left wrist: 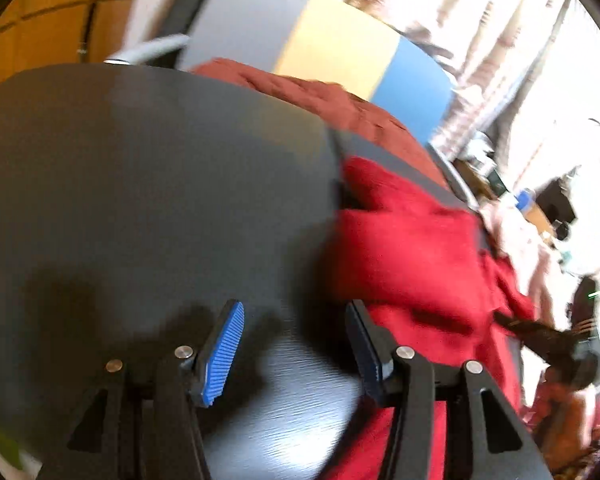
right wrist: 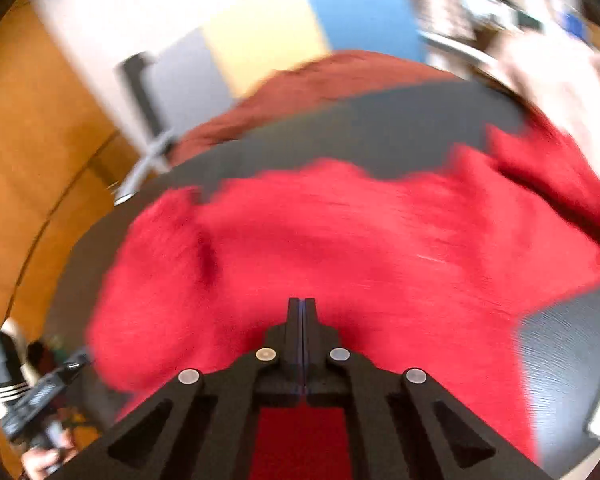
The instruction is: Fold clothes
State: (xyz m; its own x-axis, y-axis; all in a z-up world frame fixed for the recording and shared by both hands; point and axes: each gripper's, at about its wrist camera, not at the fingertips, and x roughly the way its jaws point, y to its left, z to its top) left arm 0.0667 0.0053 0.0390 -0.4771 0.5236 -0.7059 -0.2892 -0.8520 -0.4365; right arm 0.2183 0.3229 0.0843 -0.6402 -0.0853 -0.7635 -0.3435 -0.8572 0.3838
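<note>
bright red fleecy cloth garment [right wrist: 340, 240]: soft, matt | dark grey wood-grain table top [left wrist: 140, 180]: faintly glossy | ribbed blue rubbery finger pads [left wrist: 224, 352]: matt

Red garment [right wrist: 340, 248] motion-blurred, its near edge hidden beneath closed jaws, room behind smeared

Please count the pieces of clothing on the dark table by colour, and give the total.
Bright red: 1, the bright red garment under the right gripper.
Dark red: 1, the dark red garment at the far edge of the table.
Total: 2
</note>
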